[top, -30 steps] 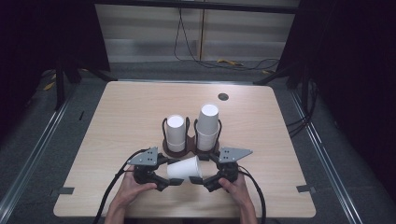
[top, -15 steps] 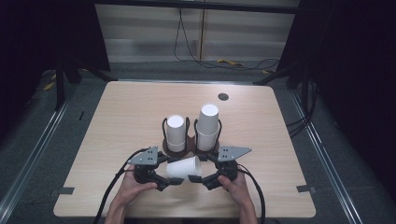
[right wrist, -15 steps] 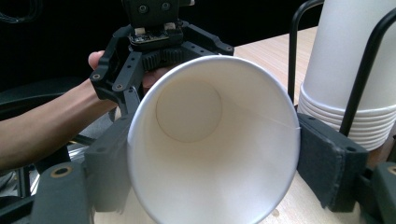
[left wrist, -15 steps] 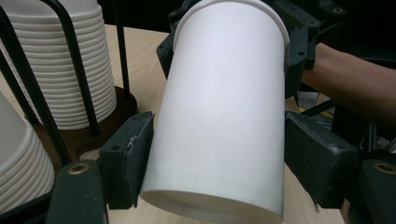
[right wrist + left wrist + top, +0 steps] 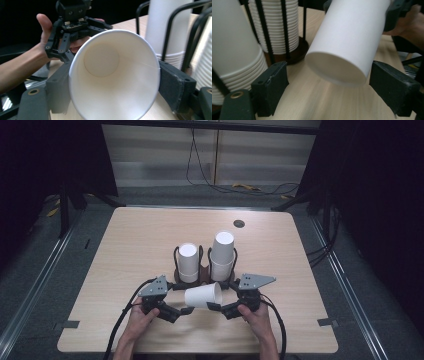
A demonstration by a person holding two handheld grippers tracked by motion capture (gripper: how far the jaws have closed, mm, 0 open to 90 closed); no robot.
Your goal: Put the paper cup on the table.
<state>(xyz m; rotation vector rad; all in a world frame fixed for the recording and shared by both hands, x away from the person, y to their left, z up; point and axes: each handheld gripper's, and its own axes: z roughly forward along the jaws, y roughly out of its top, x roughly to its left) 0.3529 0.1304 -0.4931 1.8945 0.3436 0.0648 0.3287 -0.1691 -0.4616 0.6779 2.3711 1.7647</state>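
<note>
— Where's the paper cup (image 5: 202, 296)?
— On its side above the table (image 5: 125, 245), before the cup racks (image 5: 200, 270). The right gripper (image 5: 216, 306) clamps its rim; the left gripper (image 5: 186, 310), jaws just opened, stands clear.

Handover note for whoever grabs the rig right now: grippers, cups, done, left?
Left gripper: jaws have just been opening; in its own view the pads stand clear of the cup's base end.
Right gripper: jaws have just been closing and now clamp the loose paper cup at its mouth end; the cup lies sideways above the table.
Two cup stacks stand upside down in the black rack behind.
Done: the cup has passed from left to right.
Left: probably setting it down or stacking it.
</note>
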